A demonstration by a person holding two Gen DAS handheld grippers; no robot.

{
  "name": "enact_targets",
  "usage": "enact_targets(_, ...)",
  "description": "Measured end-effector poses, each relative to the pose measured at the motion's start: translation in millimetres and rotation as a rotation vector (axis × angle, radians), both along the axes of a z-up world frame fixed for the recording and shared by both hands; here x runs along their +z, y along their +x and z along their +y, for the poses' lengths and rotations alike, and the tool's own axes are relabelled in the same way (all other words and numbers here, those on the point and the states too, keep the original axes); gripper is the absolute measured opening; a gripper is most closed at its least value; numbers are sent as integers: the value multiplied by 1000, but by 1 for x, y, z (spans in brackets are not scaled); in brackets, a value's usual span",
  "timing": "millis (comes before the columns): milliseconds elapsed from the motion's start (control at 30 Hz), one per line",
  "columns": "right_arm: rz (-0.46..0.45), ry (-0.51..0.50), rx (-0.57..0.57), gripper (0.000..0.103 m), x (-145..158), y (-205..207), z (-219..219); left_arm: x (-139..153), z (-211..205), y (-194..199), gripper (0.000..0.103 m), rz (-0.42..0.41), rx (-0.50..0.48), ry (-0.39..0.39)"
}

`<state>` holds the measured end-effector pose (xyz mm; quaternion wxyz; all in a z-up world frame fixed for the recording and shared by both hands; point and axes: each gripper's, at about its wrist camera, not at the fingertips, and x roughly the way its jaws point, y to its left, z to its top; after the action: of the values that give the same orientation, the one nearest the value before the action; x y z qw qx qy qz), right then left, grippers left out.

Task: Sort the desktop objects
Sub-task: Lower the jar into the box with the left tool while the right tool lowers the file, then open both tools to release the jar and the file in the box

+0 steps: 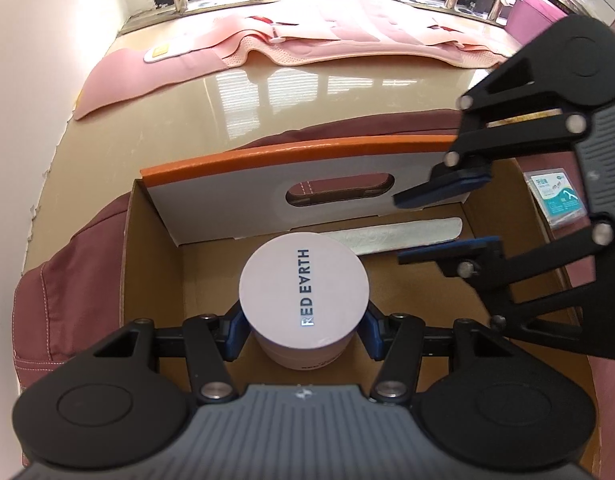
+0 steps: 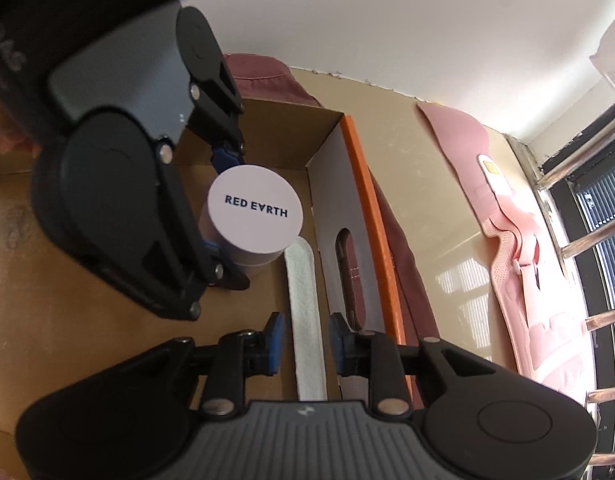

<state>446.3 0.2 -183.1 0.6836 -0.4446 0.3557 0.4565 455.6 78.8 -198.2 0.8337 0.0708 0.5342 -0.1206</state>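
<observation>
Jar [image 1: 303, 292] stands upright in the cardboard box [image 1: 151, 264], lid up, clamped by the left gripper [image 1: 303, 330]. White strip [image 2: 305, 320] lies flat, long axis toward twelve o'clock, between the right gripper's [image 2: 305, 346] parted fingers.

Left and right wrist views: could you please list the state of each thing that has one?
Left gripper: shut on the jar.
Jar: lid on, upright, inside the cardboard box.
Right gripper: open, fingers either side of the white strip.
White strip: lying flat on the box floor.
Cardboard box: open-topped.
</observation>
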Motion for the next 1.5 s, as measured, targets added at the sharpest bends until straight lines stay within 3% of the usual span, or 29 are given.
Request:
enact_targets(400,-27,54,-16,23,20,-7,-9,-8,-5,2,56,5,-22,59)
enact_targets(800,-39,66,-22,23,27,-7,-9,-8,-2,3,57,19,-8,50)
enact_targets(1133,-32,72,-49,24,31,-13,-14,5,-8,-7,82,-26,-7,24)
enact_targets(1500,33,209,-198,38,67,-19,-37,43,-11,-29,90,-108,14,16)
